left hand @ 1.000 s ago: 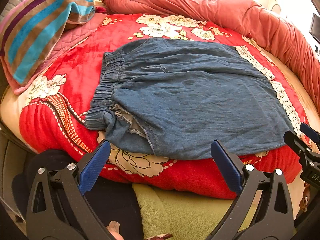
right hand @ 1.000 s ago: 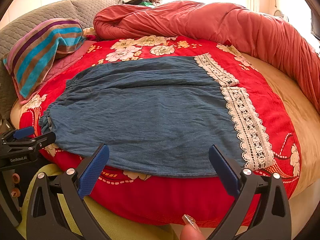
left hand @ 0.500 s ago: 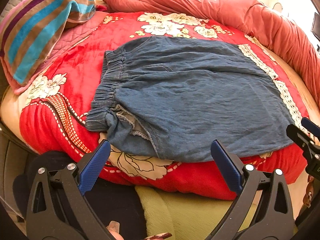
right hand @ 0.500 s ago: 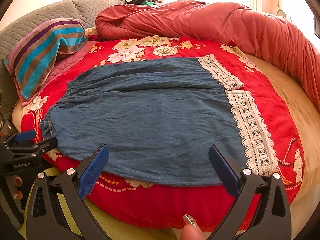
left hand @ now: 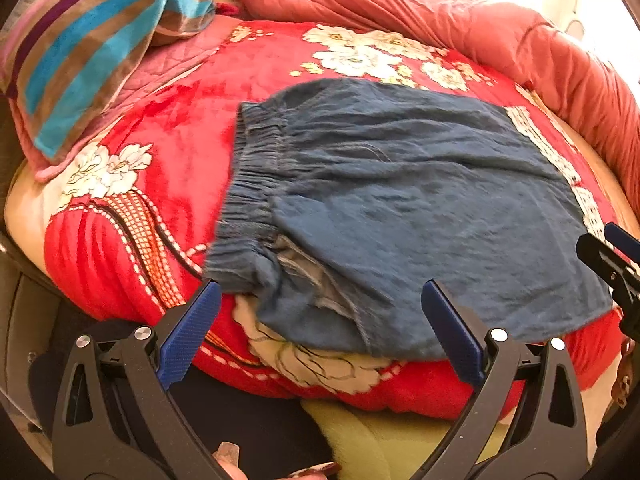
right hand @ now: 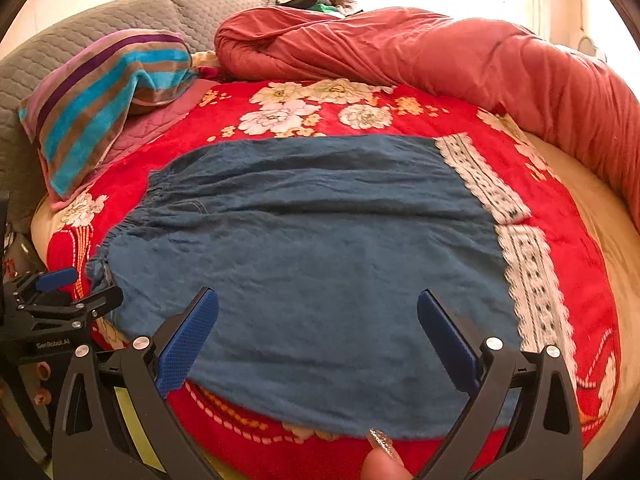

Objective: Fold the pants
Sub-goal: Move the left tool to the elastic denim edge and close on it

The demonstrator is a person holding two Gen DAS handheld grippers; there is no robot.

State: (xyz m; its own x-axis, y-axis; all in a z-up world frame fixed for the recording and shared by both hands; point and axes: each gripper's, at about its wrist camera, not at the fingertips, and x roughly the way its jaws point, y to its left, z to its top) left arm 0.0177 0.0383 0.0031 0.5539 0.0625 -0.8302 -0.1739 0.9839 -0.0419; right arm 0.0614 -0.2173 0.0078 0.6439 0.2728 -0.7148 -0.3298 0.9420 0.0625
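Blue denim pants with white lace hems lie flat on the red floral blanket, elastic waistband to the left, hems to the right. They also show in the right wrist view. My left gripper is open and empty, over the near waistband corner. My right gripper is open and empty, over the near edge of the pants, left of the lace. Each gripper shows at the edge of the other's view: the right, the left.
A striped pillow lies at the back left on a grey quilted headboard. A rolled red duvet runs along the back and right. A yellow-green cloth hangs below the bed's front edge.
Both grippers have moved forward over the near edge of the pants. The pants have not moved. Both stay open.
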